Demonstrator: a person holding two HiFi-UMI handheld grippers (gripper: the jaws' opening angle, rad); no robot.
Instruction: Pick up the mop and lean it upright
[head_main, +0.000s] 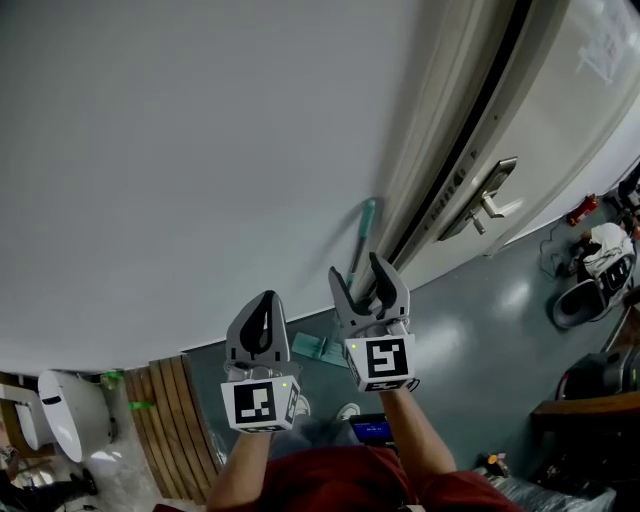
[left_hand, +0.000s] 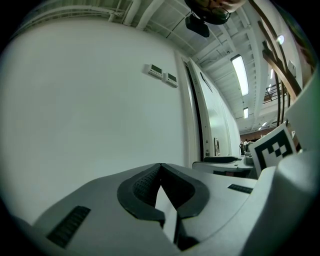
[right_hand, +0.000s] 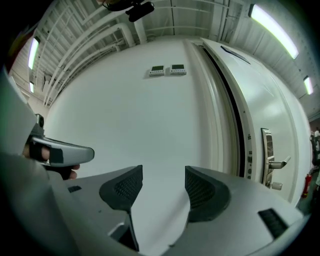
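Just beyond the right gripper (head_main: 357, 268), jaws wide and empty: slim teal-handled mop (head_main: 365, 225), long axis running up the plain white wall (head_main: 200, 150), flat teal head (head_main: 318, 348) on the floor nearer. Left gripper (head_main: 265, 300) pinched closed, farther left of the handle.

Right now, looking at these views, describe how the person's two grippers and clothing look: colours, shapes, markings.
The left gripper and right gripper match: grey plastic bodies, curved tongs lined with dark ribbed pads, and a white cube at each base bearing black square markers and a small green light. The person wears a red top.
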